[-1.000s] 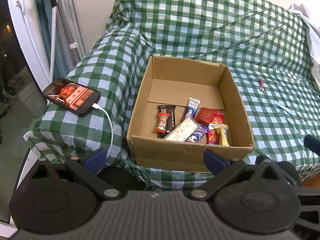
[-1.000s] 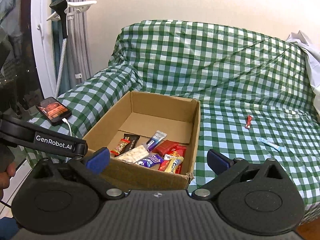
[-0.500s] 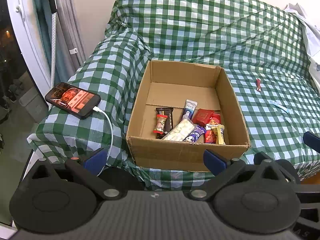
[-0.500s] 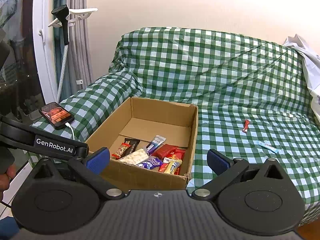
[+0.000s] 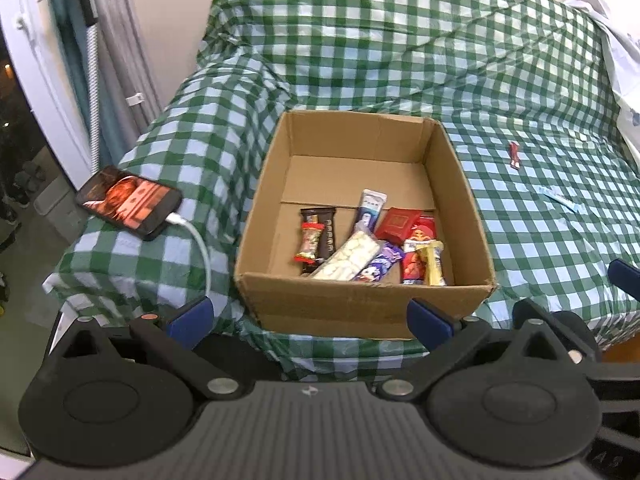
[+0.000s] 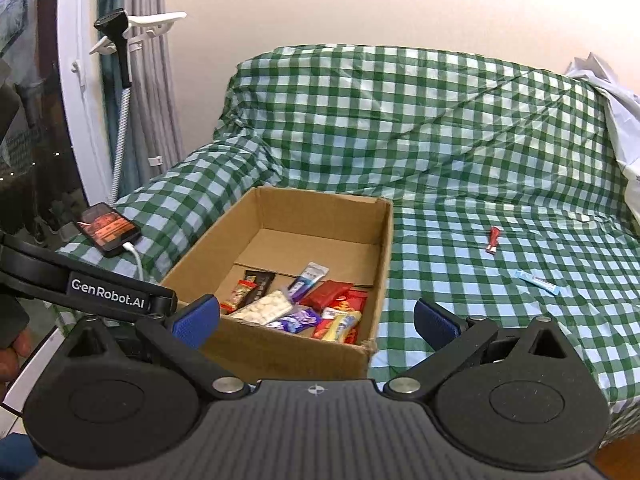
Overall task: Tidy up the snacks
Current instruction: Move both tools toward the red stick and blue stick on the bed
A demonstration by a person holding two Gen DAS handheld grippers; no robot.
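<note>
An open cardboard box [image 5: 360, 300] [image 6: 384, 248] sits on a green checked sofa cover. Several wrapped snacks [image 5: 372, 248] [image 6: 304, 312] lie in its near half. A small red snack [image 5: 514, 155] [image 6: 493, 241] and a light blue stick packet [image 5: 560, 200] [image 6: 536, 282] lie loose on the cover to the right of the box. My left gripper [image 5: 310, 316] is open and empty, in front of the box's near wall. My right gripper [image 6: 316, 320] is open and empty, near the box's front right corner.
A phone [image 5: 130, 202] [image 6: 107, 229] with a lit screen and white cable lies on the sofa arm left of the box. Curtains and a white door frame [image 6: 80, 120] stand at the left. White cloth [image 6: 616, 120] lies at the far right.
Both grippers have drawn back and tilted up a little, so the box sits lower and farther in both views. Nothing was picked up or moved.
</note>
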